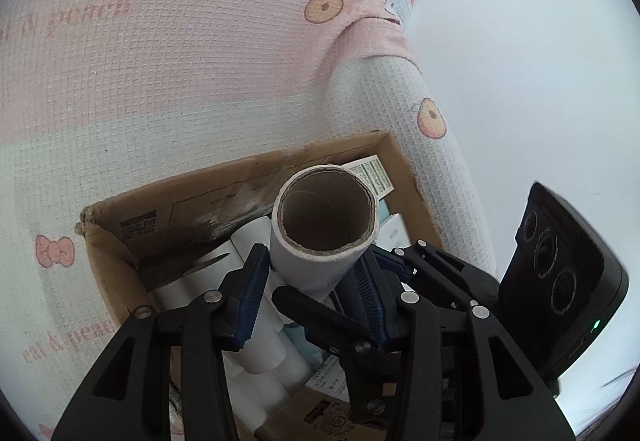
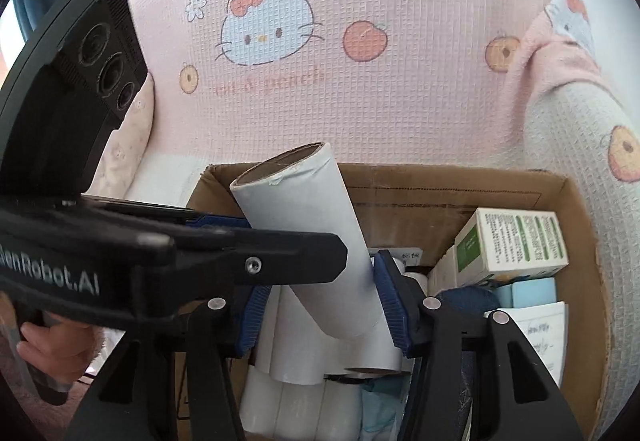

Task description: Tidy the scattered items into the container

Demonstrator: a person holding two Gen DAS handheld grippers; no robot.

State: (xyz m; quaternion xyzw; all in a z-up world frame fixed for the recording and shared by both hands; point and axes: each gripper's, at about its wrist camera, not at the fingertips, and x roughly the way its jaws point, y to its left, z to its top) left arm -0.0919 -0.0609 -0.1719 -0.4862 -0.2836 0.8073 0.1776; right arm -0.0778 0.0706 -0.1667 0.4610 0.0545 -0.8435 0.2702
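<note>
Item: paper tube point(image 1: 326, 225), clamped in left tongs point(image 1: 310, 279) over cardboard box point(image 1: 192, 197). Right tongs point(image 2: 320, 305) apart, straddling tube. Step: depositing. Next: lower toward 6 o'clock, unclamp.

White tube point(image 2: 316, 241), brown box point(image 2: 440, 185), pink cat-print cover point(image 2: 360, 89)

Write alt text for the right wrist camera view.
A white paper roll is held tilted over an open cardboard box by the left tool. The box holds more white rolls and a green-and-white carton, against a pink cartoon-cat blanket.
</note>
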